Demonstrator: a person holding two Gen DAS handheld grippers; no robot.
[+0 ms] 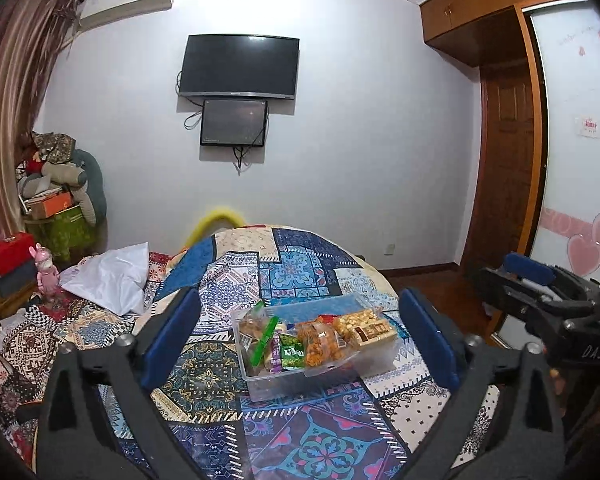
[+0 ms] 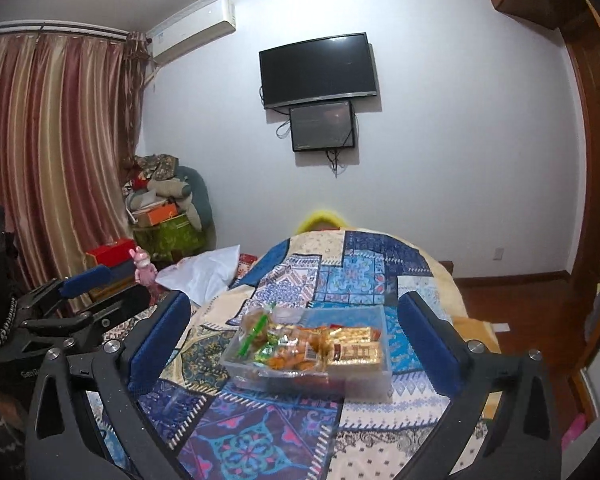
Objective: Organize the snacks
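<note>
Hovering level, left gripper [image 1: 300, 338] and right gripper [image 2: 296, 340] (jaws released) face snack bin [image 1: 260, 380].

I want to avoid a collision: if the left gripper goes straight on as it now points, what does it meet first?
Probably the clear snack bin on the patterned tablecloth. The open left gripper frames it, empty. Depth is unclear; it may pass just above.

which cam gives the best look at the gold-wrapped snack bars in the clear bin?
Right wrist: the gold-wrapped snack bars lie broadside at the near right of the clear bin, wrappers readable in outline. Left wrist shows them at the bin's far right, angled, partly behind the orange snack bags.
</note>
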